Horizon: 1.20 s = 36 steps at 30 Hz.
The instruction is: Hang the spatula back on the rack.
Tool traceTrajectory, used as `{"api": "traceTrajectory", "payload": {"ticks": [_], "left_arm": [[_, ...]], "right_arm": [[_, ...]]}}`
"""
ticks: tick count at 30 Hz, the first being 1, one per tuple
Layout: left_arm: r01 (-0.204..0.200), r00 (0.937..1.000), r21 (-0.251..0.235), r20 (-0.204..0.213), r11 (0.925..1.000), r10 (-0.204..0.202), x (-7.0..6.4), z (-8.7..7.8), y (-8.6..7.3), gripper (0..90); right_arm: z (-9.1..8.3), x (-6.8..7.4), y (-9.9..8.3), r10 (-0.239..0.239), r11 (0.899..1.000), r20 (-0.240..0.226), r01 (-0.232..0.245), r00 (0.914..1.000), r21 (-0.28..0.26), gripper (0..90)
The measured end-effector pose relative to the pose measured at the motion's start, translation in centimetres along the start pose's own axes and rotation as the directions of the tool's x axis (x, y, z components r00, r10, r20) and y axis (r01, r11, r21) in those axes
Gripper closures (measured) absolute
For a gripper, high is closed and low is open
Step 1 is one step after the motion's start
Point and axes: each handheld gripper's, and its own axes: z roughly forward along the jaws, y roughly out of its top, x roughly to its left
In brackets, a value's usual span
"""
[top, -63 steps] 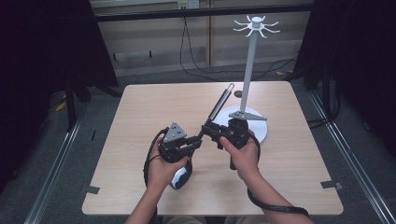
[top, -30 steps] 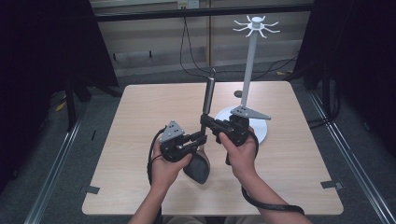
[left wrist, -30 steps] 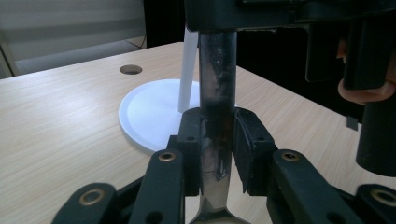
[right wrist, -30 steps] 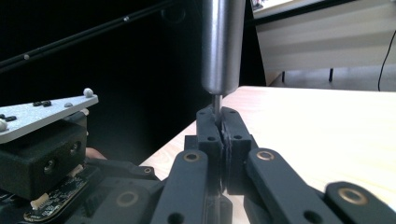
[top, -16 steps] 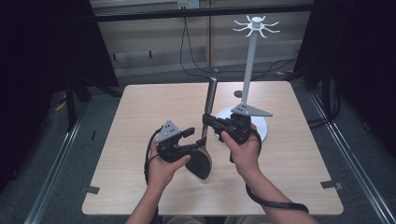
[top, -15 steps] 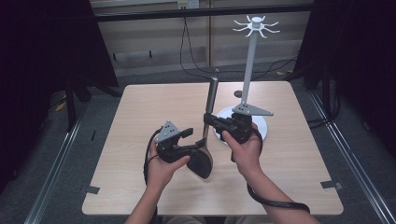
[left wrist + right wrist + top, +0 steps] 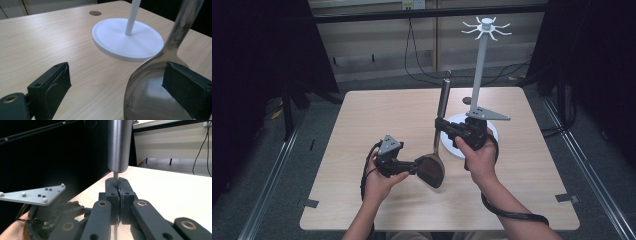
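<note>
Honestly, high view: the ladle [image 7: 437, 150] stands upright mid-table, right gripper [image 7: 443, 125] clamped on its thin shank, the white stand [image 7: 482, 75] at 1 o'clock. Left gripper view: left gripper [image 7: 117, 92] jaws spread around the polished bowl. Right gripper view: smooth steel handle [image 7: 119, 145], narrow pinch, so it could swivel or slip.
</note>
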Motion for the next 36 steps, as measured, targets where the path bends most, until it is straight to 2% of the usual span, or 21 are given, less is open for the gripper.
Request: {"api": "traceTrajectory", "payload": {"ticks": [4,11,14,20,23,29,31,36], "left_arm": [[0.012,0.9999,0.028,0.002,0.9996,-0.012,0.5,0.0,-0.7,4.9],[0.032,0.9994,0.04,0.009,0.9987,-0.033,1.1,-0.1,-1.4,2.5],[0.027,0.9995,0.055,0.013,0.9981,-0.028,1.2,0.0,-1.6,1.6],[0.025,0.9981,0.079,0.055,0.9966,-0.029,1.5,0.2,-2.3,1.2],[0.011,0.9985,0.091,0.053,0.9958,-0.016,1.7,0.1,-2.4,1.2],[0.017,0.9987,0.09,0.047,0.9958,-0.022,1.8,0.0,-2.4,1.2],[0.007,0.9989,0.095,0.046,0.9954,-0.012,1.7,0.0,-2.4,1.2],[0.008,0.9981,0.092,0.06,0.9958,-0.014,1.6,0.1,-2.4,1.2]], "right_arm": [[-0.1,-0.2,0.4,-0.007,1.0,0.0,0.007,1.0,0.002,88.5],[-0.5,-0.6,1.0,-0.01,1.0,0.01,0.01,0.9999,0.004,88.6],[-0.6,-0.7,1.3,-0.018,1.0,0.008,0.018,0.9998,0.003,88.6],[-1.1,-0.9,1.9,-0.025,1.0,0.012,0.025,0.9996,-0.006,88.6],[-1.2,-1.0,2.2,-0.034,0.999,0.011,0.034,0.9994,-0.004,88.6],[-1.4,-1.2,2.6,-0.04,0.999,0.014,0.04,0.9991,-0.003,88.6],[-1.5,-1.4,2.8,-0.044,0.999,0.014,0.044,0.9989,0.0,88.6],[-1.8,-1.5,3.2,-0.045,0.999,0.017,0.045,0.9988,-0.003,88.6]]}}
